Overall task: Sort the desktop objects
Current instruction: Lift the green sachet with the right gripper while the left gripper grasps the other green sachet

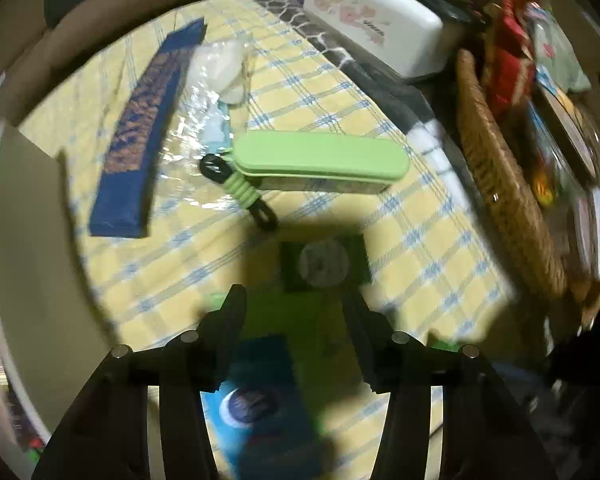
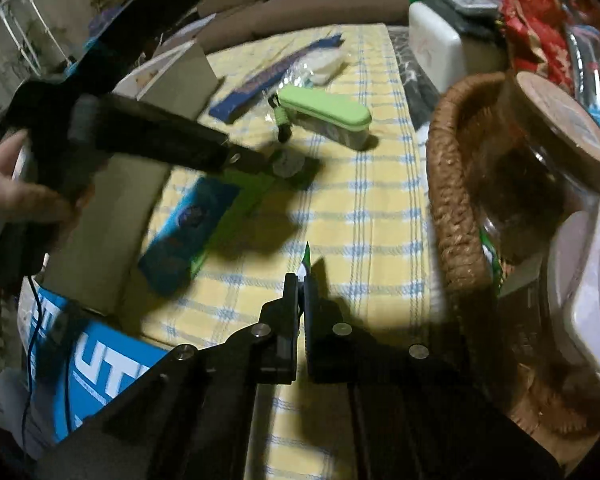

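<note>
My left gripper (image 1: 294,296) points steeply down over a flat green and blue box (image 1: 260,400) lying on the yellow checked cloth (image 1: 420,248). Its jaws stand partly apart above the box, whose green edges show outside both fingers; no pad clearly presses on it. A dark green end panel with a white disc (image 1: 324,264) lies just past the fingertips. My right gripper (image 2: 300,280) is shut on a thin green and white slip (image 2: 307,258) that pokes up from between its pads. The right wrist view shows the same box (image 2: 192,224) beneath the left gripper (image 2: 266,162).
A light green case with a lanyard (image 1: 320,160), a long blue strip (image 1: 140,140) and a clear bag (image 1: 216,68) lie farther back. A wicker basket (image 2: 448,184) with a brown-lidded jar (image 2: 560,120) borders the right. A cardboard flap (image 2: 180,80) and a blue printed box (image 2: 100,368) stand left; a hand (image 2: 12,192) holds the left gripper.
</note>
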